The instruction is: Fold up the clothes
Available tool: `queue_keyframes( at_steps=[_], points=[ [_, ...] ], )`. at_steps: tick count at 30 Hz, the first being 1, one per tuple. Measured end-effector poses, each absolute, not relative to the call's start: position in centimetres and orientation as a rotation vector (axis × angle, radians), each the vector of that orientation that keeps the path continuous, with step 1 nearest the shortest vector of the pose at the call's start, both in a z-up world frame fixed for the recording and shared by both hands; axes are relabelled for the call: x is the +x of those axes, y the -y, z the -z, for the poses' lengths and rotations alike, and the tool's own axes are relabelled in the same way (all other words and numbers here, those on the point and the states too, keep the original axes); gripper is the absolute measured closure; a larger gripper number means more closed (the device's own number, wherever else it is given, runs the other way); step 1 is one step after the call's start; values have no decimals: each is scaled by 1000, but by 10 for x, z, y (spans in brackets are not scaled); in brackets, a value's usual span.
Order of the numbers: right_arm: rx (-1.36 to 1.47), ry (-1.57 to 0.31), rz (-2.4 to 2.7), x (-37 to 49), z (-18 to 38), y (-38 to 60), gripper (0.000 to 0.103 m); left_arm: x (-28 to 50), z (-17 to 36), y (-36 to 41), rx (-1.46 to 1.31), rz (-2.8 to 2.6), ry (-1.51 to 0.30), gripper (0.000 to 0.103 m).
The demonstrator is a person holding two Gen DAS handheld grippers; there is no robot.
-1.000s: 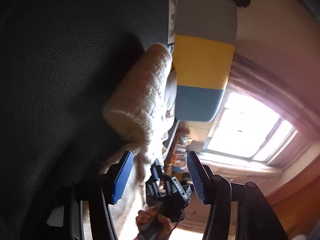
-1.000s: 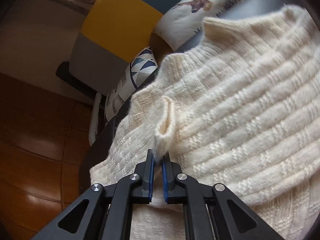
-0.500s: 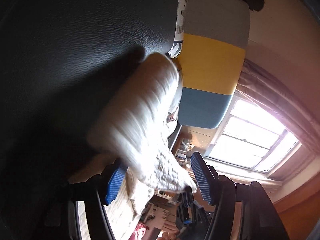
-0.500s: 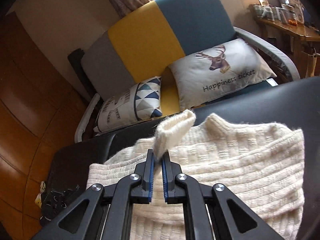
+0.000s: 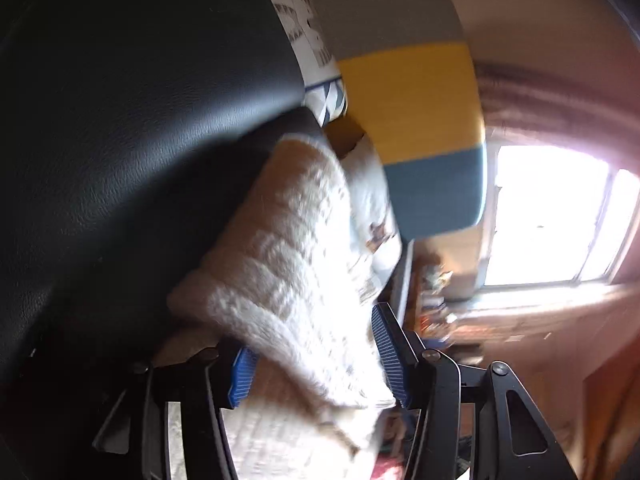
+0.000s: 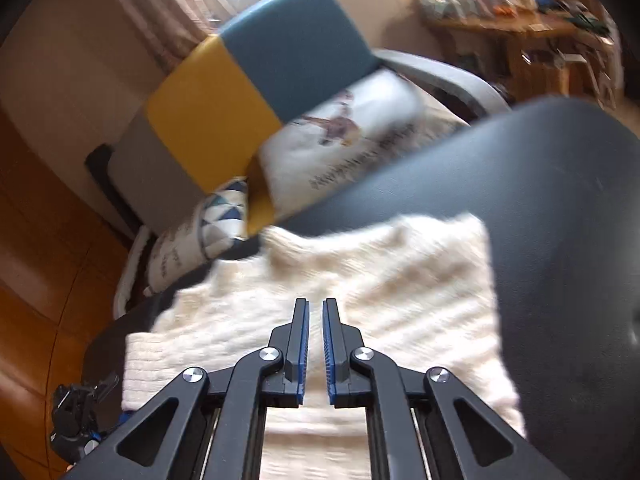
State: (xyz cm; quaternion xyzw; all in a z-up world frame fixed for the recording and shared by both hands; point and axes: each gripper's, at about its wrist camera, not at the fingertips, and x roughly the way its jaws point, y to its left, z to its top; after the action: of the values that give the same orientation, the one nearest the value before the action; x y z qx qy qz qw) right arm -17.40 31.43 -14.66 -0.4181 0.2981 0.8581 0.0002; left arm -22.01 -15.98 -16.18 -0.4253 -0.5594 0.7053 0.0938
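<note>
Sweater [image 6: 360, 304] flat on bench [image 6: 560, 220] beneath nearly closed, empty right hand-held gripper [image 6: 314, 344]; fold between spread left hand-held gripper [image 5: 316, 356] fingers.

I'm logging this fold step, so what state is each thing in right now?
cream knit sweater: lying on the black table, folded part between the left fingers
left gripper: open around a sweater fold
right gripper: slightly open, empty, above the sweater
black table: partly covered by the sweater
</note>
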Motion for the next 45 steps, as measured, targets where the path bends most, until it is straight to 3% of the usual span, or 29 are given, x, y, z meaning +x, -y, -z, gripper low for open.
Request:
queue_keyframes(
  at_steps=[3, 5, 6, 7, 13, 19, 21, 24, 28, 30, 34, 36, 37, 39, 41, 45],
  points=[
    [-1313, -1231, -2596, -155, 184, -338, 94, -219, 172, 154, -1313, -2083, 1635, 64],
    [-1223, -1543, -2589, -144, 194, -348, 87, -218, 171, 154, -1315, -2084, 1620, 64],
    [-1213, -1635, -2570, -143, 197, -348, 76, -216, 171, 155, -1315, -2073, 1630, 64],
    [-1210, -1717, -2548, -142, 200, -346, 75, -213, 175, 156, -1319, -2062, 1637, 64],
    [-1337, -1816, -2417, -169, 214, -310, 75, -203, 184, 157, -1321, -2035, 1659, 64],
    [-1129, -1879, -2286, -187, 226, -294, 74, -202, 184, 158, -1314, -2023, 1660, 64],
    [-1195, -1739, -2378, -194, 219, -287, 77, -201, 184, 159, -1312, -2020, 1661, 64],
    [-1297, -1301, -2555, -206, 187, -272, 93, -199, 183, 163, -1301, -2027, 1682, 65],
    [-1176, -740, -2819, -206, 118, -257, 94, -189, 176, 179, -1238, -2132, 1652, 68],
    [-1155, -609, -2801, -200, 110, -267, 94, -189, 178, 182, -1241, -2135, 1630, 68],
    [-1321, -818, -2654, -188, 163, -304, 92, -190, 186, 182, -1269, -2112, 1593, 68],
    [-1281, -1227, -2644, -171, 185, -326, 85, -190, 187, 182, -1270, -2102, 1604, 68],
    [-1256, -1386, -2608, -165, 193, -331, 76, -190, 187, 183, -1271, -2097, 1610, 68],
    [-1259, -1648, -2518, -159, 209, -336, 75, -191, 187, 184, -1277, -2086, 1620, 68],
    [-1327, -1722, -2481, -162, 215, -328, 75, -193, 188, 184, -1292, -2081, 1617, 68],
    [-1340, -1688, -2478, -177, 213, -310, 73, -193, 186, 182, -1299, -2092, 1593, 67]
  ],
)
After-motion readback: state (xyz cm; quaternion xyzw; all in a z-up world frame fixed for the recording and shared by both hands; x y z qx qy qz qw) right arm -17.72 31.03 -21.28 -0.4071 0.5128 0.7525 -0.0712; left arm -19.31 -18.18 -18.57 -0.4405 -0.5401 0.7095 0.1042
